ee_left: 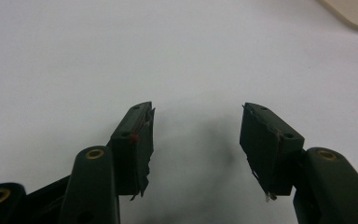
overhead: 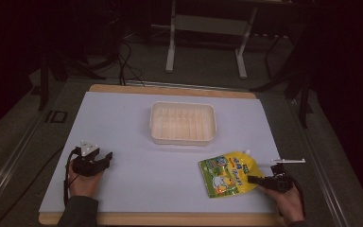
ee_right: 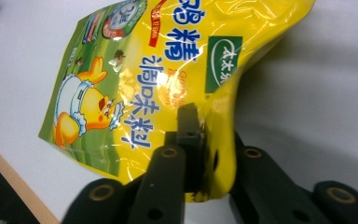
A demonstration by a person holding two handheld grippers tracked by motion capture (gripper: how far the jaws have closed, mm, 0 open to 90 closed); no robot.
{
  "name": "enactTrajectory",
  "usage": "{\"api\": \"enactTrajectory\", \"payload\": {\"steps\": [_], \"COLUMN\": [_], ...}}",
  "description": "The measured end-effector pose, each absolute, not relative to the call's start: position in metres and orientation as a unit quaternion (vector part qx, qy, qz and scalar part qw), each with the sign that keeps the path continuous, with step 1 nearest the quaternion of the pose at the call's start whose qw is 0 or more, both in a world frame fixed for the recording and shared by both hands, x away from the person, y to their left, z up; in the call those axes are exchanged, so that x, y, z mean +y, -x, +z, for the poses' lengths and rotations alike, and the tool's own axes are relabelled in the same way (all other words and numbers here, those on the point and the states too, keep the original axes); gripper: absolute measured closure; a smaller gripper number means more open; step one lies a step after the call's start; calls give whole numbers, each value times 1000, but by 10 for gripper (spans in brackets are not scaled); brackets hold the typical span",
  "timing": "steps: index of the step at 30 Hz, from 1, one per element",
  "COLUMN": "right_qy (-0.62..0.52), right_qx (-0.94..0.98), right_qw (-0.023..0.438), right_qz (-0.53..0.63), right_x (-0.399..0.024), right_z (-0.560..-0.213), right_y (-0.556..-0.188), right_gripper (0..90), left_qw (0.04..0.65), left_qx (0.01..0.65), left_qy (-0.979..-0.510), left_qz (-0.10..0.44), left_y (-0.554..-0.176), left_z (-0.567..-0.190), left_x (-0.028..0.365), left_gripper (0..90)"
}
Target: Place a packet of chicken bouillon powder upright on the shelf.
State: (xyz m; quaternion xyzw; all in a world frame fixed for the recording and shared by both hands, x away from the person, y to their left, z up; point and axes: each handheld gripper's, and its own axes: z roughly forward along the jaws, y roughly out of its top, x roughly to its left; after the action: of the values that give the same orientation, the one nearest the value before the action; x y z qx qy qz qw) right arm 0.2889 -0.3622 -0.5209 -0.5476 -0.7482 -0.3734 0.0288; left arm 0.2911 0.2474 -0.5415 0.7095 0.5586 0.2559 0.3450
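Observation:
A yellow and green pouch (overhead: 228,174) with a cartoon duck lies on the white mat near the front right. My right gripper (overhead: 251,179) is shut on the pouch's right edge; in the right gripper view the pouch (ee_right: 158,84) has its yellow edge pinched between the two black jaws of that gripper (ee_right: 200,140). My left gripper (overhead: 105,159) rests on the mat at the front left, held by a hand. In the left gripper view this gripper (ee_left: 196,140) stands open with bare mat between its fingers.
A shallow white plastic tray (overhead: 155,124) sits in the middle of the mat toward the back; its corner (ee_left: 354,11) shows in the left gripper view. The wooden table edge (overhead: 170,218) runs along the front. Metal stand legs (overhead: 171,56) and cables lie on the floor beyond.

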Motion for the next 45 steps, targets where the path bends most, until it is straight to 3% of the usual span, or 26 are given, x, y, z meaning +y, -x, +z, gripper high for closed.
{"api": "enactTrajectory", "payload": {"steps": [21, 39, 45], "right_qy": [497, 421, 402], "right_qx": [-739, -750, -768], "right_qw": [21, 68, 66], "right_qz": [-455, -505, -495], "right_x": [-355, -326, -309], "right_z": [-473, -441, -433], "right_y": [-279, -279, -282], "right_gripper": [895, 859, 836], "left_qw": [345, 345, 346], "left_qx": [558, 557, 557], "left_qy": [-710, -710, -710], "left_qz": [257, 258, 258], "left_y": [-291, -291, -291], "left_z": [-541, -542, -542], "left_x": [247, 247, 247], "left_gripper": [439, 439, 439]}}
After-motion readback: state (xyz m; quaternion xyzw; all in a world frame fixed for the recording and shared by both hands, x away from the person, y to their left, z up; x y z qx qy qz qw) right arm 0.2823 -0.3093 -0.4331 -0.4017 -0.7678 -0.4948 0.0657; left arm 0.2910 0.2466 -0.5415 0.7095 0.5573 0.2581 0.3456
